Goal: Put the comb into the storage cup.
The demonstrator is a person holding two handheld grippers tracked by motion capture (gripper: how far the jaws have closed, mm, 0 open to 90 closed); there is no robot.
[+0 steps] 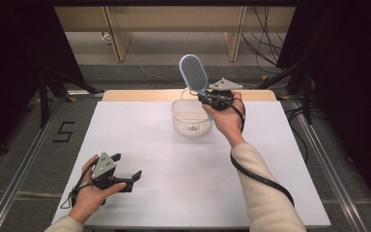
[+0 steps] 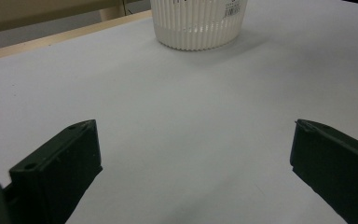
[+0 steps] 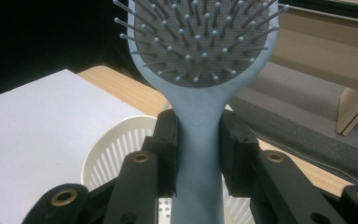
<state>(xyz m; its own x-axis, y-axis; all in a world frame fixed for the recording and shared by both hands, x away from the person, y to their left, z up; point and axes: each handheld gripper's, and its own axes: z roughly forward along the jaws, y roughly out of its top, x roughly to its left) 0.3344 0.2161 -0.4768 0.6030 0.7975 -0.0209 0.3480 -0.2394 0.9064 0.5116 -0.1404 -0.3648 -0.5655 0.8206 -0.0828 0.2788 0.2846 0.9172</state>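
A light blue hairbrush (image 1: 193, 72) stands with its bristled head up, above the far rim of a white slotted basket (image 1: 190, 117). My right gripper (image 1: 206, 97) is shut on the brush's handle (image 3: 199, 140), both pads pressing its sides, with the basket (image 3: 116, 149) right below the jaws. My left gripper (image 1: 126, 172) rests low over the near left of the white table sheet (image 1: 183, 183), jaws wide open and nothing between them. In the left gripper view the basket (image 2: 198, 25) sits well ahead of the open left gripper (image 2: 193, 154).
A wooden strip (image 1: 140, 95) runs along the table's far edge, with floor and cables beyond. Dark frame posts (image 1: 43, 92) stand at both sides. A black cable (image 1: 263, 179) trails along the right forearm.
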